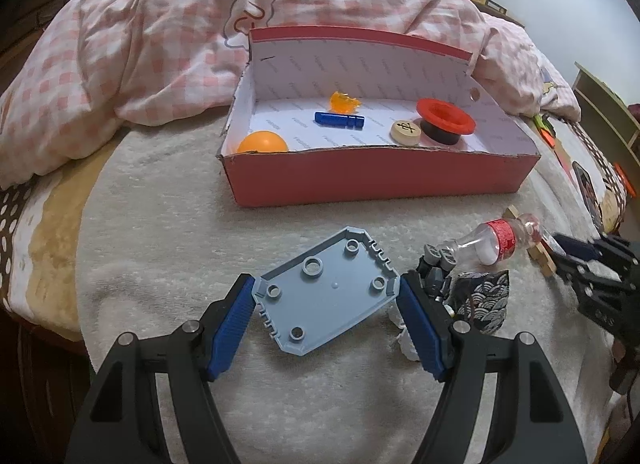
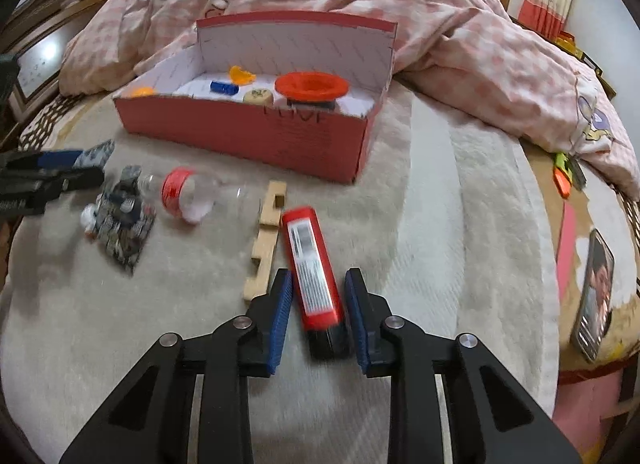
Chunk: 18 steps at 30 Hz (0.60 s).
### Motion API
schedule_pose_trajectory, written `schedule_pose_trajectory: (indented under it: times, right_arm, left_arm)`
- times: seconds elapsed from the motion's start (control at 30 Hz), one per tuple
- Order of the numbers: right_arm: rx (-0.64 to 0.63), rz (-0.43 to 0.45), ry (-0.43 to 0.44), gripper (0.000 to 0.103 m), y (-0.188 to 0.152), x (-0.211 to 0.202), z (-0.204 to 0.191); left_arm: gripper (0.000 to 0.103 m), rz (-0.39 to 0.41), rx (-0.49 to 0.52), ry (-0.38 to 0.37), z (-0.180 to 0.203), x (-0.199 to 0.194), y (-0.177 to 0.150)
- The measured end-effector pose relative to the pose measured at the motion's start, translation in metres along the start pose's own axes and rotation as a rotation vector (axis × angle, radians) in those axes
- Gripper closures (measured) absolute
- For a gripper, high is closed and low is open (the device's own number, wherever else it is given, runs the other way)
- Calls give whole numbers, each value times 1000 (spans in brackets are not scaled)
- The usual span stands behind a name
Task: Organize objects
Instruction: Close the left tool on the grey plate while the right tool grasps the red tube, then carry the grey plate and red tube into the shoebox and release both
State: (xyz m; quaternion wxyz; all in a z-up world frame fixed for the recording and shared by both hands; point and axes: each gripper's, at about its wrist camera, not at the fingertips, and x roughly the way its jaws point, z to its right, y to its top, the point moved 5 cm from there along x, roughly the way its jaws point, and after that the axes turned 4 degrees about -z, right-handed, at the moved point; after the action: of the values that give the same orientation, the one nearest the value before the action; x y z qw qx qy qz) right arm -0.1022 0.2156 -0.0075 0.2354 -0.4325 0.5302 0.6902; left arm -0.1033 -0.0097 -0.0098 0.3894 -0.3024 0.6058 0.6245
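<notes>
Red cardboard box (image 1: 380, 176), grey-blue studded plate (image 1: 328, 300), pink-and-white checked duvet (image 1: 140, 56), orange ball (image 1: 262, 143), wave-patterned navy pouch (image 1: 486, 300)

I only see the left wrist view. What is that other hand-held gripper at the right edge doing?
Observer: The right hand-held gripper is open, straddling a red pack that lies on the white blanket.
Operator: Anything printed on it?
Observer: A white barcode label runs along its top.
Operator: And the wooden bit I glimpse nearby?
Observer: It is a notched wooden strip, lying alongside the pack on its left.
</notes>
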Motion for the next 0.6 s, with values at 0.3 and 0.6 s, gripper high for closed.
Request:
schedule_pose_trajectory:
  times: [0.3, 0.6]
  right_arm:
    - [62, 47, 17, 82, 3, -11, 5]
    - [49, 133, 69, 82, 32, -40, -13]
  left_arm:
    - [31, 37, 25, -27, 10, -10, 8]
    - [31, 98, 45, -33, 17, -22, 36]
